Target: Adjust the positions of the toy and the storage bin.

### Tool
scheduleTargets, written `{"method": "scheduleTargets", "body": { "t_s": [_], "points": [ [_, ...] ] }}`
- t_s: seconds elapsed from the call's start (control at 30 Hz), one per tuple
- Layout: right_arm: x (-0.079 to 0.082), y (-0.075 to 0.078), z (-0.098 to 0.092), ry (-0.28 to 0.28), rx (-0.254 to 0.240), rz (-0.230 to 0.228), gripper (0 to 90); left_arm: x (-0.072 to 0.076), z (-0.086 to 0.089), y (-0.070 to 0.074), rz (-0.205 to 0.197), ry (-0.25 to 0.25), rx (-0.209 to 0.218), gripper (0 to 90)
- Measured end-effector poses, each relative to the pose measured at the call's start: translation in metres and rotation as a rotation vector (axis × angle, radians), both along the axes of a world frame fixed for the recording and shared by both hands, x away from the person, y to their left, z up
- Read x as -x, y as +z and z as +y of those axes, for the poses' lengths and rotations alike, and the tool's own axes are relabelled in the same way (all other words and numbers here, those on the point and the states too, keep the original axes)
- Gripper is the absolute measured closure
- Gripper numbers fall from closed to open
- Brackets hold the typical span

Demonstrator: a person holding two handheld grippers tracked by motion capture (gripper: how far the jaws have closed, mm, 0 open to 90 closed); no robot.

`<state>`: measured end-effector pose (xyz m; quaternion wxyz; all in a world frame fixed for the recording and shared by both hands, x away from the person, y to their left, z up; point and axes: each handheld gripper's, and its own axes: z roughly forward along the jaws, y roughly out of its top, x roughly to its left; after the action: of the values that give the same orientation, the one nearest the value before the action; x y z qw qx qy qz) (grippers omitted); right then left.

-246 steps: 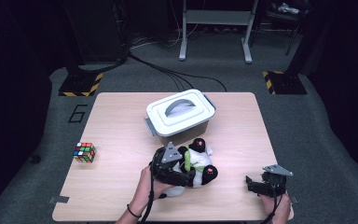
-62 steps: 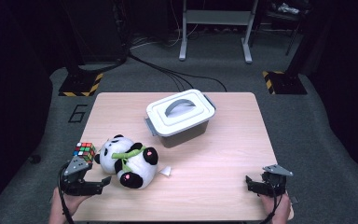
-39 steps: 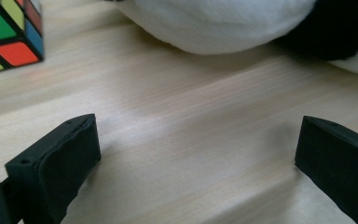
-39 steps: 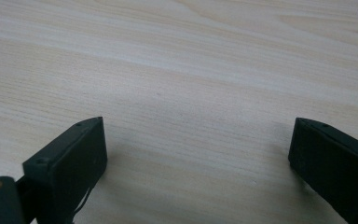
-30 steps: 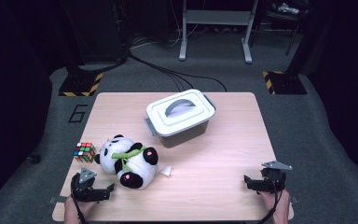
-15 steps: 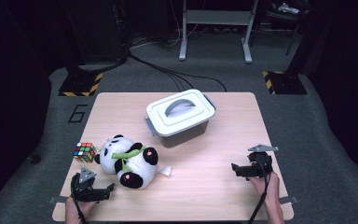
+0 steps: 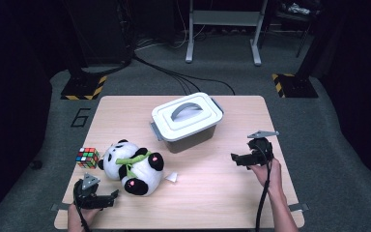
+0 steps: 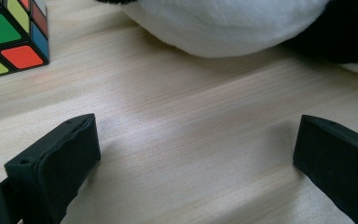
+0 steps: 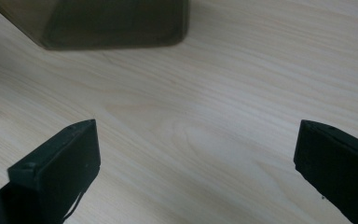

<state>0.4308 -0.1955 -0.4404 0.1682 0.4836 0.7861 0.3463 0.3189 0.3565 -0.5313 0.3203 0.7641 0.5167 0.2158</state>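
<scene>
A single white figure "6" is painted on the grey floor (image 7: 38, 121) just off the far left corner of the bench (image 7: 232, 193); no other lettering can be read.

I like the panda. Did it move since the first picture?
Yes. The panda went left, away from below the white box, and now lies beside the colour cube.

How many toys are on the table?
2. A black-and-white plush panda with a green scarf lies at the table's front left, and a multicoloured puzzle cube sits just left of it. More could hide inside the lidded white plastic box.
</scene>
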Motion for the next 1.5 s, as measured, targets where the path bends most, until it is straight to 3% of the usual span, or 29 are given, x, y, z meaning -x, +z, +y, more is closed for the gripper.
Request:
{"method": "scheduleTargets", "body": {
  "t_s": [0.6,1.03,1.17,1.2,1.23,1.4,1.47,1.5],
  "points": [
    [-0.058,0.030,0.028,0.073,0.005,0.020,0.0,0.000,0.000,0.000,0.000,0.000,-0.001,0.3],
    [-0.095,0.053,0.042,0.068,-0.022,0.009,3.3,0.000,0.000,0.000,-0.002,0.001,-0.001,0.3],
    [-0.104,0.055,0.047,0.068,-0.010,0.000,8.7,0.000,0.000,0.000,-0.002,0.002,-0.001,0.3],
    [-0.110,0.054,0.051,0.054,0.009,-0.015,15.2,0.000,0.000,0.000,-0.003,0.003,-0.001,0.3],
    [-0.114,0.054,0.052,0.056,0.011,-0.002,16.2,0.000,0.000,0.000,-0.003,0.003,-0.001,0.4],
    [-0.129,0.057,0.060,0.048,-0.010,-0.005,33.5,0.000,0.000,0.000,-0.003,0.004,-0.001,0.5],
    [-0.133,0.057,0.064,0.031,0.004,-0.005,41.5,0.000,0.000,0.001,0.007,0.000,-0.004,0.5],
    [-0.133,0.057,0.064,0.031,0.004,-0.005,41.5,0.000,0.000,0.001,0.007,0.000,-0.004,0.5]
  ]
}}
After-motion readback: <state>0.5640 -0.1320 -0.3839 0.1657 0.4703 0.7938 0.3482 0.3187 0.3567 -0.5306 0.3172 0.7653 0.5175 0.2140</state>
